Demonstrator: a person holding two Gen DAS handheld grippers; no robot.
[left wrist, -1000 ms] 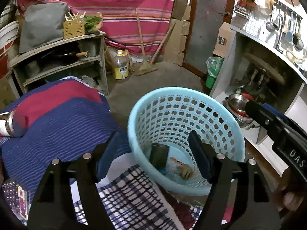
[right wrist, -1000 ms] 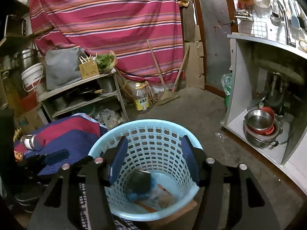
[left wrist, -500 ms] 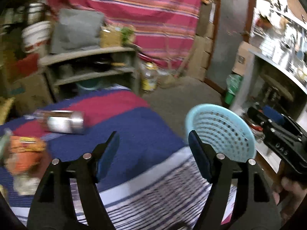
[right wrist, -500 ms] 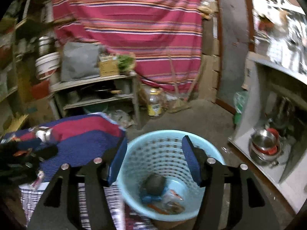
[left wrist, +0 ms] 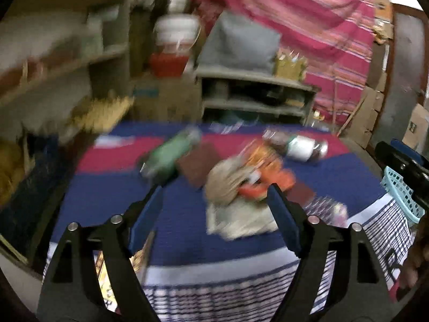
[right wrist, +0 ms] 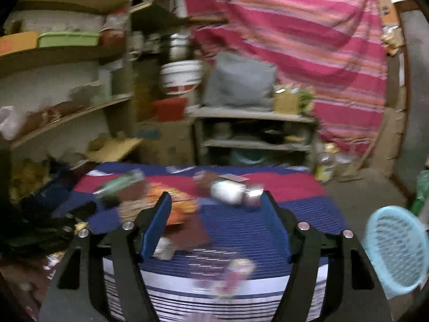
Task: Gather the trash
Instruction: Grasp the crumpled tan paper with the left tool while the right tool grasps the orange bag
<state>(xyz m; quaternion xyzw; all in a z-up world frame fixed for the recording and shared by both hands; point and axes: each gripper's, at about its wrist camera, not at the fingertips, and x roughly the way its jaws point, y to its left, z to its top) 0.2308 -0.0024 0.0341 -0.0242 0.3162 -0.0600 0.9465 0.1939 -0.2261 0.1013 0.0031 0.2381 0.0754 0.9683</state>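
On my left camera everything is smeared, but I can read the layout. Far left on the blue-and-red cloth (left wrist: 112,196) lies a green bottle (left wrist: 166,158), long axis slanting from near-left to far-right, its pale end pointing far-right. Just right of it is a brown flat piece (left wrist: 195,166), then a tan crumpled wad (left wrist: 225,185) touching an orange wrapper (left wrist: 268,171); a pale sheet (left wrist: 238,220) lies on the near side of the wad. Further right and farther off is a silver can (left wrist: 305,149) on its side, long axis running left to right; which end is its top I cannot tell. My left gripper (left wrist: 214,209) hangs over the near cloth, jaws wide and opening, nothing between the pads. At the far right edge I see the basket (left wrist: 402,193).

On my right camera the bottle (right wrist: 120,183) is far left, same slant. The orange wrapper (right wrist: 177,204) sits by my left finger, a brown piece (right wrist: 193,230) nearer. The can (right wrist: 236,191) lies far and centre, long axis left to right. A small pink wrapper (right wrist: 233,276) is near me on the striped part. My right gripper (right wrist: 217,212) is opening too, empty, pads touching nothing. The basket (right wrist: 394,249) stands off the cloth's right edge, tipped so I look into its mouth.
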